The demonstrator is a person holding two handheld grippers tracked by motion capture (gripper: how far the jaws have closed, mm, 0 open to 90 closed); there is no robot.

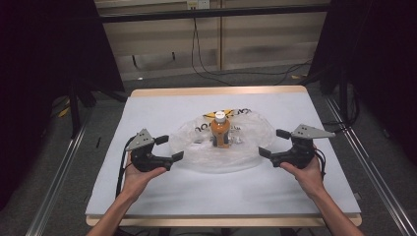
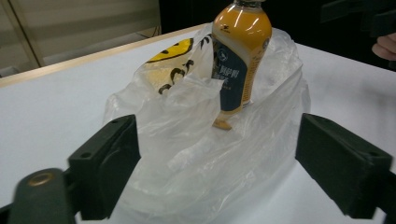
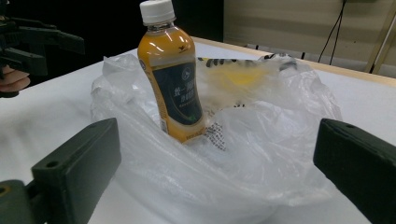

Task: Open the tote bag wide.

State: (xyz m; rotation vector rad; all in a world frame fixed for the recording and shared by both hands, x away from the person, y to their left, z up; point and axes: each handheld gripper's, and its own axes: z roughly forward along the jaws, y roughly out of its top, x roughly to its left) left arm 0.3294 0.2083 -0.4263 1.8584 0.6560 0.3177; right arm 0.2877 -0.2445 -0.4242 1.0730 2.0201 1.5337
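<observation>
From the high view I see my left gripper (image 1: pixel 168 148) and right gripper (image 1: pixel 274 142) both released, flanking the clear plastic bag (image 1: pixel 251 142) mid-table (image 1: pixel 162 191), with the orange bottle (image 1: pixel 221 132) upright inside it between them. In the left gripper view the jaws stand wide with nothing clamped, bag (image 2: pixel 201 163) just ahead, bottle (image 2: pixel 239 56) beyond. The right gripper view matches: jaws apart, bag (image 3: pixel 261 154) before them, bottle (image 3: pixel 172 79) upright

one bottle (image 1: pixel 221 131), one plastic bag (image 1: pixel 246 147), two grippers, one table (image 1: pixel 162 191).
</observation>
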